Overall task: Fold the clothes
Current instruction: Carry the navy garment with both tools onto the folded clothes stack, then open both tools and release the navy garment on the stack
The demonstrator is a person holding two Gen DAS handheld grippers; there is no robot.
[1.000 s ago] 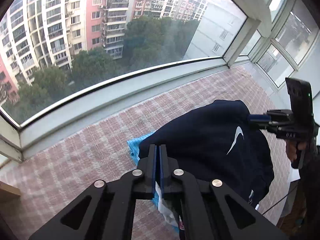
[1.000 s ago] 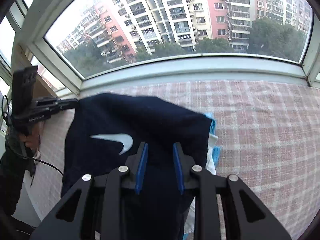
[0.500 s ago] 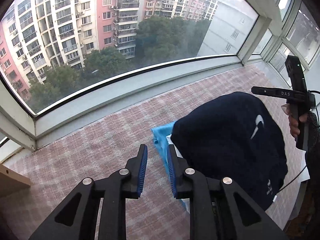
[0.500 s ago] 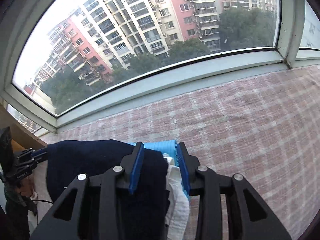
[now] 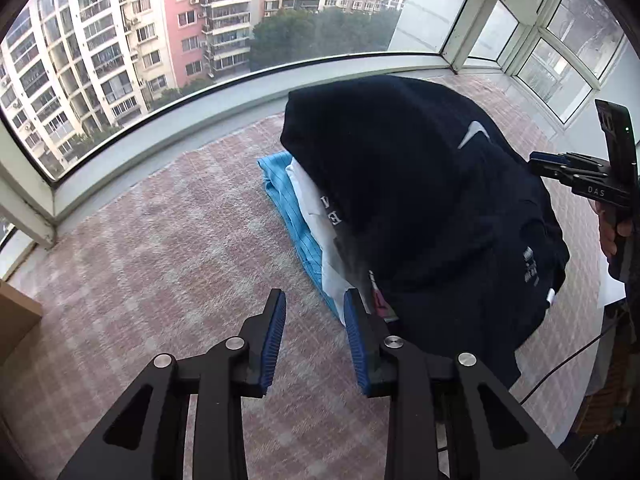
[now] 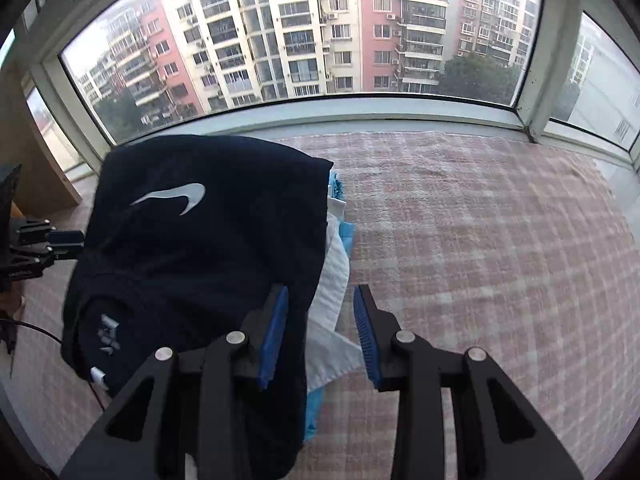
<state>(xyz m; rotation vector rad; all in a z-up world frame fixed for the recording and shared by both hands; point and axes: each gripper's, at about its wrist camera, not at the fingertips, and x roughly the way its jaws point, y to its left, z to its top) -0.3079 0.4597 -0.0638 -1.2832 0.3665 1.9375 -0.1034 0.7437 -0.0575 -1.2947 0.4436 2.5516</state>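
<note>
A folded navy shirt with a white swoosh (image 5: pixel 420 184) (image 6: pixel 192 236) lies on top of a stack, over a white garment (image 5: pixel 312 200) (image 6: pixel 332 280) and a light blue one (image 5: pixel 280 184) (image 6: pixel 346 234). My left gripper (image 5: pixel 314 308) is open and empty, just left of the stack's near edge. My right gripper (image 6: pixel 322 300) is open and empty, its jaws over the stack's right edge above the white cloth. The right gripper also shows in the left wrist view (image 5: pixel 540 159), at the pile's right side. The left gripper shows in the right wrist view (image 6: pixel 76 240), at the pile's left.
The stack sits on a pink checked cloth (image 5: pixel 160 248) (image 6: pixel 500 240) that covers the window ledge. A curved window frame (image 5: pixel 160 132) runs along the back. A wooden board (image 6: pixel 36 152) stands at the left. A black cable (image 6: pixel 44 332) trails near the pile.
The left gripper has let go of the navy shirt and opened wide. The shirt has dropped onto the stack and lies flat. Both grippers have drawn back a little from the pile.
</note>
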